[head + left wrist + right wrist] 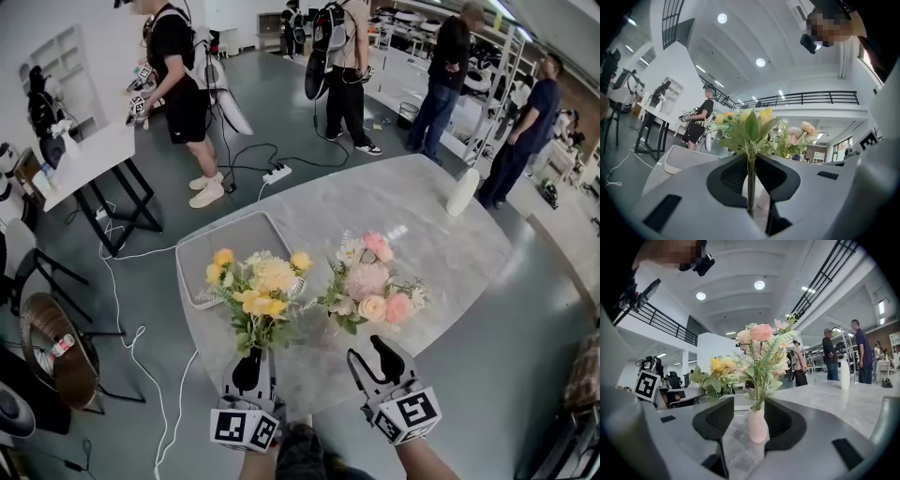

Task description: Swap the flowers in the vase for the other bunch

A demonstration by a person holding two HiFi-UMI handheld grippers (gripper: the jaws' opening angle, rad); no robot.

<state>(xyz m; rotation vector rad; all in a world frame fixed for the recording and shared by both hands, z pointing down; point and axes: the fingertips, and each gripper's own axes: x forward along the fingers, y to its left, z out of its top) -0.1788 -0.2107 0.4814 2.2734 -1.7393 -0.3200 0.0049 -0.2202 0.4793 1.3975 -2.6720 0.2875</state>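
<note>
My left gripper (251, 367) is shut on the thin green stems of the yellow bunch (258, 289), which it holds upright over the near edge of the marble table (412, 216). In the left gripper view the stems (751, 180) run straight up through the narrow gap of the left gripper (751, 187). To its right the pink bunch (372, 286) stands in a small pale pink vase (757, 425). My right gripper (370, 354) is open, just short of that bunch. The right gripper view shows the vase in line with the wide gap of the right gripper (750, 420), touching neither pad.
A white tray (202, 253) lies at the table's far left. A tall white bottle (462, 192) stands at its far right edge. Several people (183, 94) stand beyond the table, and cables (253, 164) trail over the floor. A chair (56, 347) sits at the left.
</note>
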